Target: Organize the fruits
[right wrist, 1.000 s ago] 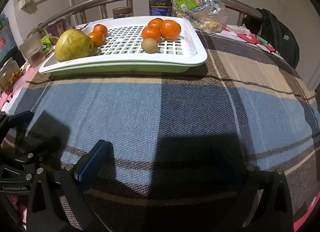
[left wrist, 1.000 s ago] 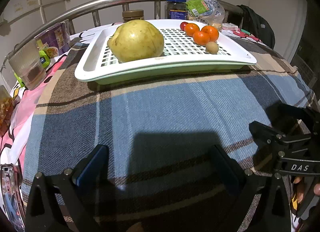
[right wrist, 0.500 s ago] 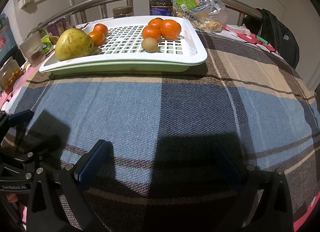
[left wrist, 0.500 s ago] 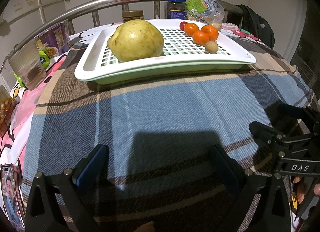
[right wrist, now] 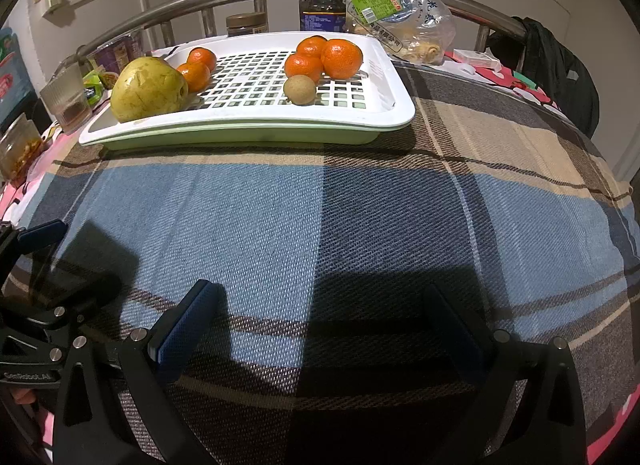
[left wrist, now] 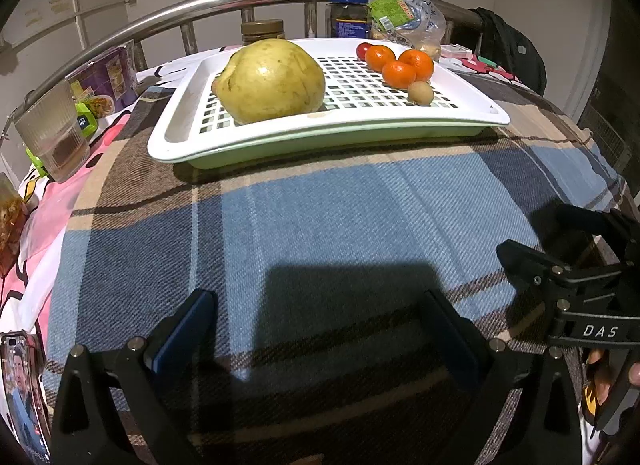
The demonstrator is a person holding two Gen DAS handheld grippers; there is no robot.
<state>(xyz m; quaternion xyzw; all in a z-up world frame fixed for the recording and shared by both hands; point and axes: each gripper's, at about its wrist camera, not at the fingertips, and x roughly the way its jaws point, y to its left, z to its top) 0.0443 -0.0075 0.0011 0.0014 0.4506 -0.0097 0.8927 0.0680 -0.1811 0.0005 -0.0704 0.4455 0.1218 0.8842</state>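
Compared with the frames of one second and half a second earlier, nothing has visibly moved: both tongs hover at the same spots over the plaid cloth (right wrist: 360, 205), and all fruit lies as it did. The left gripper (left wrist: 320, 329) and the right gripper (right wrist: 324, 325) each stand with jaws spread wide and nothing between them. The task appears either complete or not yet resumed. On the white slotted tray (right wrist: 400, 105), the large pear (right wrist: 148, 91) rests at the left end with two oranges (right wrist: 198, 67) touching behind it; three oranges (right wrist: 324, 57) and a small brown fruit (right wrist: 300, 89) cluster at the right end, well apart from the pear. The tray's near rim faces both tongs across bare cloth, offering free approach. Behind it, jars (right wrist: 322, 7), a bag (right wrist: 400, 17) and the metal rail (right wrist: 160, 9) limit far-side room; a glass cup (left wrist: 54, 137) stands off its left.
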